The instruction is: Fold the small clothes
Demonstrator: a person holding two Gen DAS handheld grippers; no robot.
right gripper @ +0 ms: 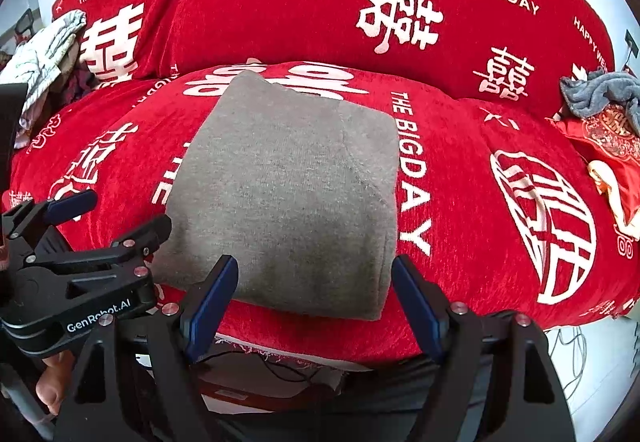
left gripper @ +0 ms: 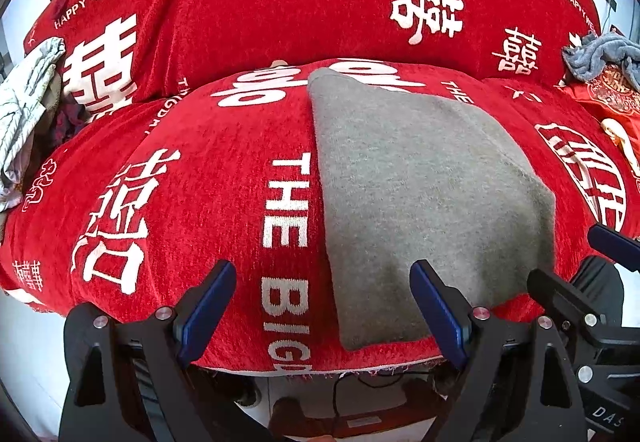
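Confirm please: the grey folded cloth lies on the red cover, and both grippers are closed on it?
Not closed. In both wrist views the left gripper and right gripper stand open, holding nothing. The grey folded cloth does lie on the red cover.

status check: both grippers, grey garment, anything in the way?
Left gripper open, empty. Right gripper open, empty, at near edge. Grey garment lies folded flat on red cover. Nothing on it.

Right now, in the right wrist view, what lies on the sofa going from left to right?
Pale patterned clothes pile → folded grey garment → crumpled grey-blue cloth, all on the red sofa cover.
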